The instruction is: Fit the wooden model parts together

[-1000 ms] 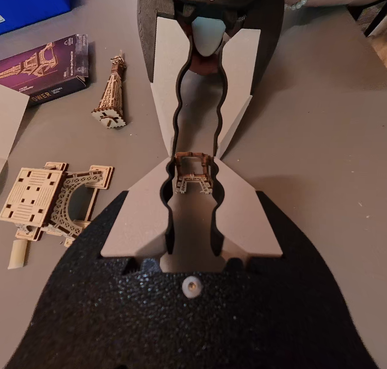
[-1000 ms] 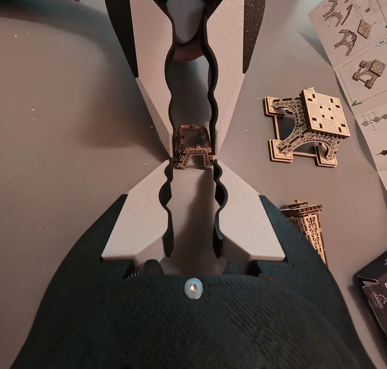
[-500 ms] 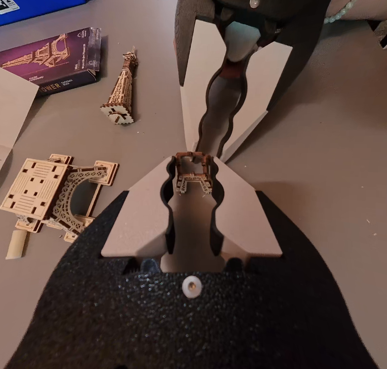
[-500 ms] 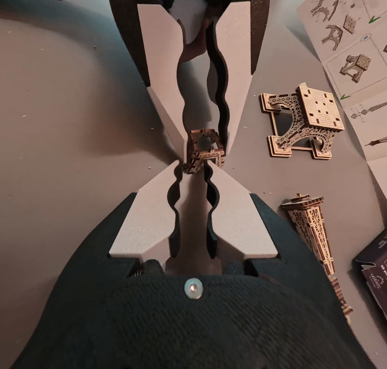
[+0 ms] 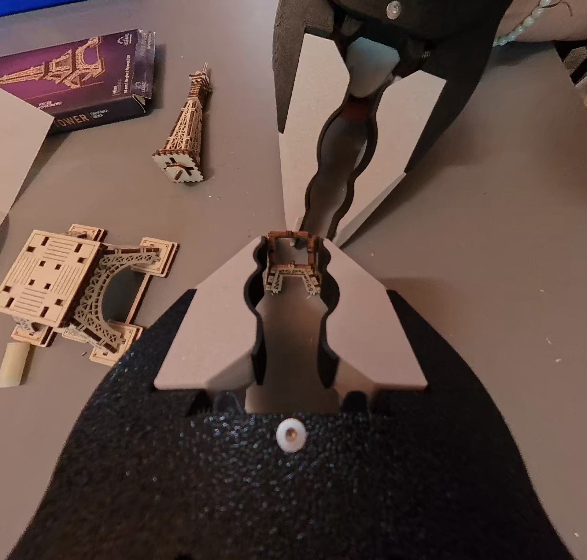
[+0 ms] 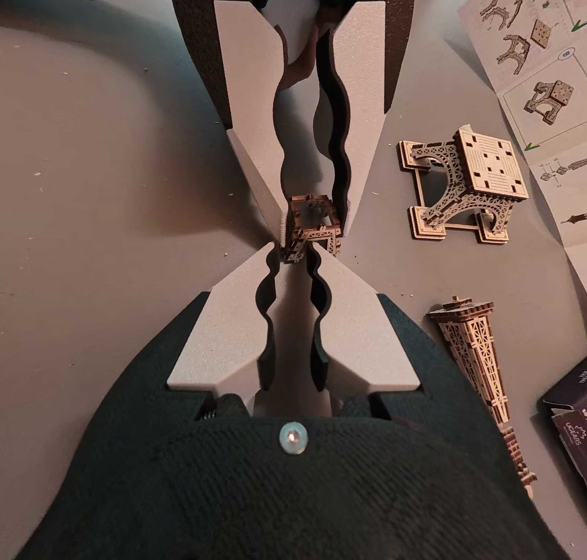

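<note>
Currently left gripper (image 5: 292, 258) is clamping the small middle section (image 5: 293, 266) at its tips, right gripper (image 6: 293, 252) nearly closed, nosing in head-on, possibly pinching a leg.

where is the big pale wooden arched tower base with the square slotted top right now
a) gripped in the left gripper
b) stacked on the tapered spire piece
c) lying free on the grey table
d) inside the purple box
c: the big pale wooden arched tower base lies on the grey table, clear of both grippers; the left gripper instead grips the small dark wooden frame piece.
</note>
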`<state>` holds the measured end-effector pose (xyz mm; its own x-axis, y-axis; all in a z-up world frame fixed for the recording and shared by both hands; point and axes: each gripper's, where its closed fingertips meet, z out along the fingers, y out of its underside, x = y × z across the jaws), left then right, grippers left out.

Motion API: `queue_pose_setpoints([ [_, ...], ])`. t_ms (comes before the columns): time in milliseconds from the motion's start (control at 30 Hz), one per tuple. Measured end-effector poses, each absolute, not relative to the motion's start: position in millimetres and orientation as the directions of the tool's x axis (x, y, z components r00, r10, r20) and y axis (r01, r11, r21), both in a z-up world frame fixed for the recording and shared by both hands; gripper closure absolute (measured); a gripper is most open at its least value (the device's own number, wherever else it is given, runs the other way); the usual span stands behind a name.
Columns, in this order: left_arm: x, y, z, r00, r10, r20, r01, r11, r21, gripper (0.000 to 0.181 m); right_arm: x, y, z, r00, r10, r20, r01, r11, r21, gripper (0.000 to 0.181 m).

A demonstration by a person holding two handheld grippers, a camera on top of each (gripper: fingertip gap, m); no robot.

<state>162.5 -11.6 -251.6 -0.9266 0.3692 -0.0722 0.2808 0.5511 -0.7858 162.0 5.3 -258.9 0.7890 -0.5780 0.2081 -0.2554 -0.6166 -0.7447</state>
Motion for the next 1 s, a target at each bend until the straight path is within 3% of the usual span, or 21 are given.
queue_pose_setpoints([
  [467,165.1,-11.4,-249.9,-0.914,0.369,-0.169,0.353,0.517,-0.780,0.151,164.0,4.9,-259.0,0.785,-0.589,0.190,-0.272,-0.603,-0.750,0.166],
  [633,164.2,-7.6,-246.1,-0.911,0.379,-0.160,0.349,0.506,-0.788,0.143,164.0,4.8,-259.1,0.787,-0.591,0.178,-0.280,-0.599,-0.751,0.167],
  [733,168.3,-6.7,-243.1,-0.920,0.363,-0.148,0.325,0.497,-0.804,0.155,165.4,3.7,-259.3,0.781,-0.602,0.166,-0.295,-0.590,-0.752,0.167],
  [1000,168.4,-10.2,-246.3,-0.926,0.349,-0.143,0.315,0.508,-0.802,0.153,166.1,3.1,-259.6,0.784,-0.609,0.121,-0.326,-0.569,-0.755,0.167],
])
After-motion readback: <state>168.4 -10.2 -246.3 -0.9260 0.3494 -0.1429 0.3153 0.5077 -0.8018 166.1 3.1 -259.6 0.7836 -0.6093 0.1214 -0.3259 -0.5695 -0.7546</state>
